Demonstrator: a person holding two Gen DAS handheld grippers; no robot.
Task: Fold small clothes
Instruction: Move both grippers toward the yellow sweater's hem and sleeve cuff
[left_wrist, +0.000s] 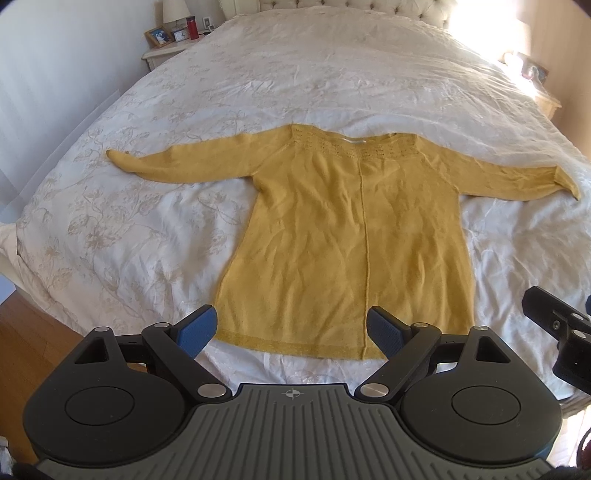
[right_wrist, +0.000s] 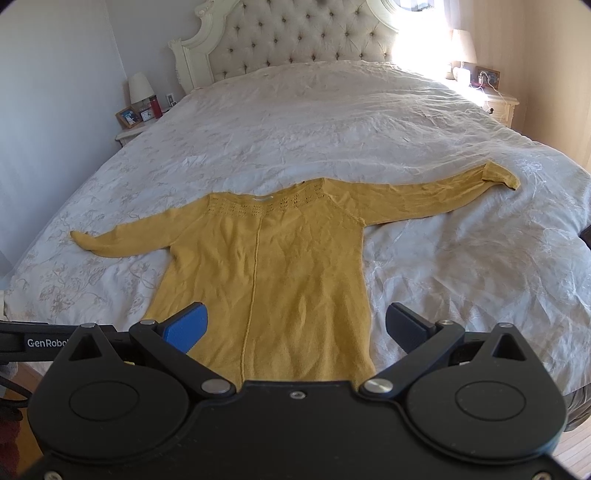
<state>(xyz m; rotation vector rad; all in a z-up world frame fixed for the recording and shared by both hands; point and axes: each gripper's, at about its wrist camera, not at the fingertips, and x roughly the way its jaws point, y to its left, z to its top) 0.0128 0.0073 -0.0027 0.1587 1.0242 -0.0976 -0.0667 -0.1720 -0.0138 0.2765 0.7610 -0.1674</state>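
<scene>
A mustard-yellow long-sleeved knit sweater lies flat on the bed, neckline away from me, both sleeves spread out sideways; it also shows in the right wrist view. My left gripper is open and empty, held above the sweater's hem at the near end of the bed. My right gripper is open and empty, held above the sweater's lower body. The right gripper's body shows at the right edge of the left wrist view.
The bed has a white floral quilt and a tufted headboard. A nightstand with a lamp, picture frame, clock and red bottle stands at the far left. Another nightstand stands at the far right. Wood floor lies lower left.
</scene>
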